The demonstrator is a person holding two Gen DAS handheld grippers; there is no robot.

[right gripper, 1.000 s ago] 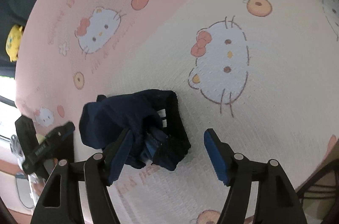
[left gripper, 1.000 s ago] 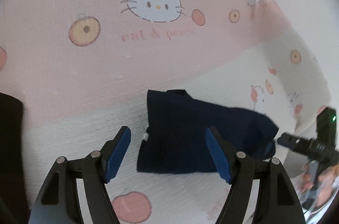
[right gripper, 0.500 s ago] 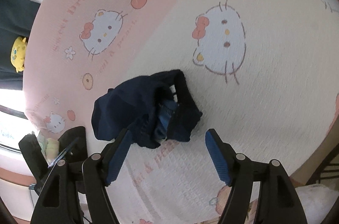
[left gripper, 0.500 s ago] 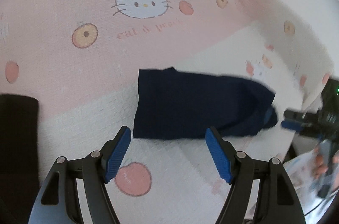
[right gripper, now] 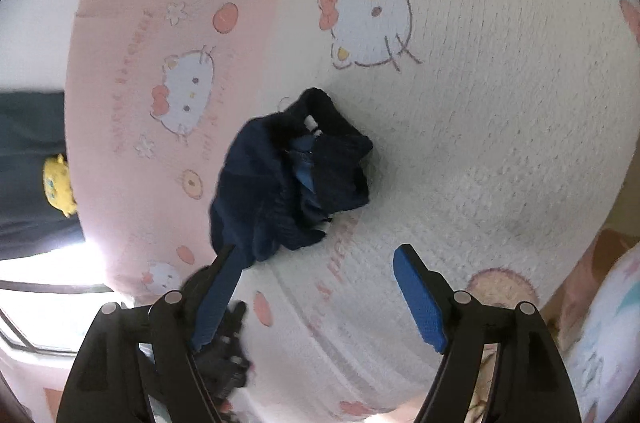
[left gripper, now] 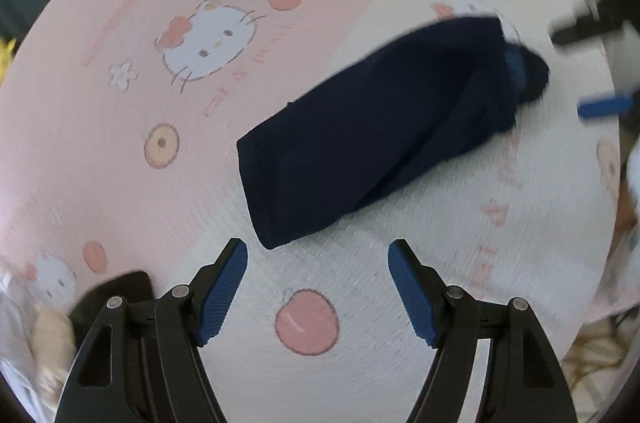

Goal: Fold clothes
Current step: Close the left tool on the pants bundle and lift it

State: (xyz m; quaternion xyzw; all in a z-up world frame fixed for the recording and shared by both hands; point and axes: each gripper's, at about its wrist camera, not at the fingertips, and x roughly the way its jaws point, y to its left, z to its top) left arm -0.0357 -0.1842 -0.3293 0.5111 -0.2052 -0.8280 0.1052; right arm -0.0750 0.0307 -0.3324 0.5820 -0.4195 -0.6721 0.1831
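A soft pink and white blanket with cat faces and peaches [left gripper: 120, 183] covers the whole surface. On it lies a dark navy folded cloth [left gripper: 372, 147], long and flat. It lies just ahead of the left gripper [left gripper: 318, 287] and slants up to the right, with its bunched end [right gripper: 320, 163] far off near the right gripper [right gripper: 314, 293]. Both grippers have their jaws spread and hold nothing. The right one's jaws have just been opening.
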